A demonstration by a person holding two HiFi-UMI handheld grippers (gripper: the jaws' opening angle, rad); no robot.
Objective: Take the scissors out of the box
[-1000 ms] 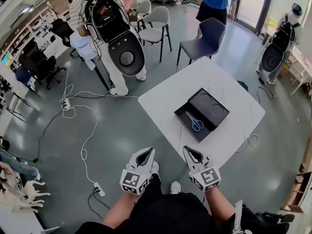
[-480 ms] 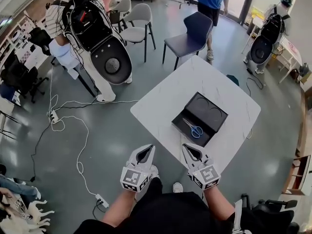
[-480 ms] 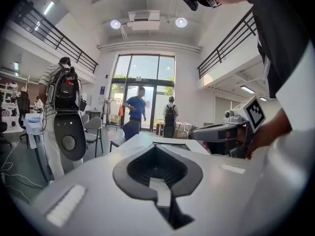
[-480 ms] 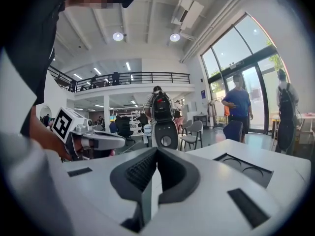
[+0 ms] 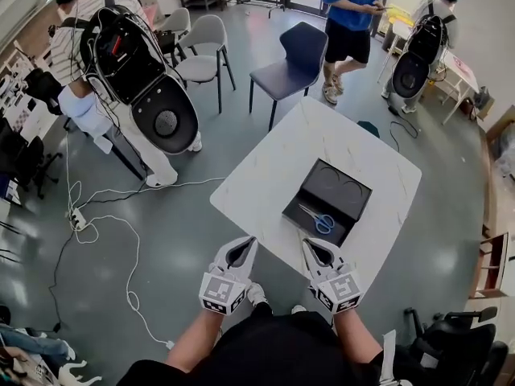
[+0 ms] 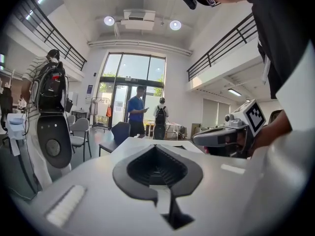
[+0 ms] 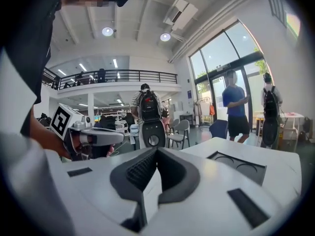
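Observation:
A black box (image 5: 315, 210) lies open on the white table (image 5: 273, 167), its lid (image 5: 342, 188) folded back beside it. Blue-handled scissors (image 5: 320, 220) lie inside the box's near half. My left gripper (image 5: 247, 243) is held off the table's near edge, shut and empty. The right gripper (image 5: 309, 244) hovers over that near edge, short of the box, also shut with nothing in it. In the right gripper view the lid (image 7: 237, 167) shows ahead of the shut right gripper (image 7: 156, 152); the scissors are hidden there. The left gripper view shows the shut left gripper (image 6: 156, 148) and only the tabletop beyond.
A dark blue chair (image 5: 294, 59) stands at the table's far corner, grey chairs (image 5: 202, 48) behind it. People with black backpack rigs (image 5: 145, 79) stand at far left and far right. A white cable (image 5: 105, 215) runs over the floor at left. A wheeled chair (image 5: 451, 344) is near right.
The view has drawn nearer to the table, so the box and scissors now lie closer to the grippers. Both grippers keep the same shut pose.

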